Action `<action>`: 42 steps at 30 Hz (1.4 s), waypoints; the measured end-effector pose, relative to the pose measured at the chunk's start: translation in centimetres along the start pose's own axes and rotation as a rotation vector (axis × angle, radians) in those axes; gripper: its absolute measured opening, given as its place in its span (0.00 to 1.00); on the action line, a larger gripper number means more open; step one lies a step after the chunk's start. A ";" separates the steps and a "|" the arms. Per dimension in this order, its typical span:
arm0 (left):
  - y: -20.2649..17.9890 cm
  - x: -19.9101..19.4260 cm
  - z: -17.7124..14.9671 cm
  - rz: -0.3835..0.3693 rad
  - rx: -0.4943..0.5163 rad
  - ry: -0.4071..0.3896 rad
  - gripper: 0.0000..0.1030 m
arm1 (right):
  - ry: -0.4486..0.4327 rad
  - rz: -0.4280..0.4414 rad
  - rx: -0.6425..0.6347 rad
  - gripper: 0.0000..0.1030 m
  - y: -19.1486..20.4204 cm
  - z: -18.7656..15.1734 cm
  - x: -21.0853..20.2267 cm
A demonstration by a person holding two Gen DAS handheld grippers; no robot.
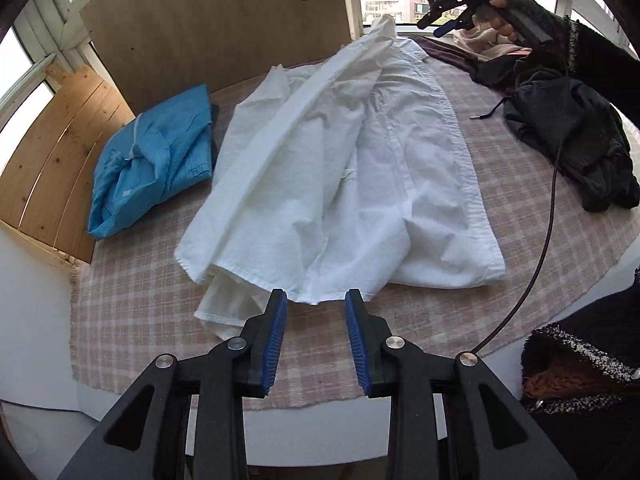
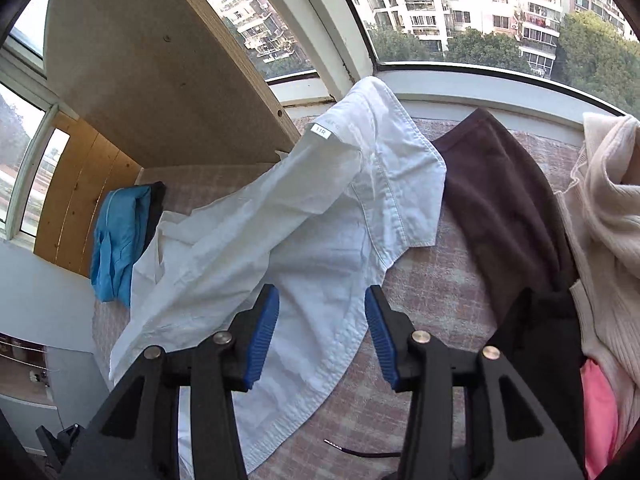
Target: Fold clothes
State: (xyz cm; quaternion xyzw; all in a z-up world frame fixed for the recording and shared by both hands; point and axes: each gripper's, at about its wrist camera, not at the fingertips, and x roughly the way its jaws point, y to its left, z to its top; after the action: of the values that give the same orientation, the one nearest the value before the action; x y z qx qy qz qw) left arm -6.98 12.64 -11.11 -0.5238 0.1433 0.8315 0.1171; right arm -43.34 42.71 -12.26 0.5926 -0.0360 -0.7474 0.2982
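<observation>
A white shirt lies spread lengthwise on the pink checked tablecloth, partly folded over itself, collar at the far end. My left gripper is open at the near hem, the hem's edge just between its blue fingertips. In the right wrist view the shirt's collar and shoulder lie ahead, with a small "11R" label showing. My right gripper is open above the shirt's side, holding nothing. From the left wrist view, the right gripper hangs in a person's hand over the far collar end.
A folded blue garment lies at the left by wooden boards. Dark clothes are piled at the right. A brown garment, a cream sweater and something pink lie by the window. A black cable crosses the right side.
</observation>
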 end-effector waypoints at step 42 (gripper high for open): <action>-4.6 4.6 5.0 -0.177 0.185 0.144 0.49 | 0.097 0.047 0.045 0.43 -5.1 -6.1 0.8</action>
State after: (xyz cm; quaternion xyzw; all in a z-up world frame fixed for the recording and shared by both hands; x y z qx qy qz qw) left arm -11.55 18.90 -13.75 -0.5798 0.1804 0.7614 0.2270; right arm -40.00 48.35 -16.81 0.6337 -0.0521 -0.7096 0.3038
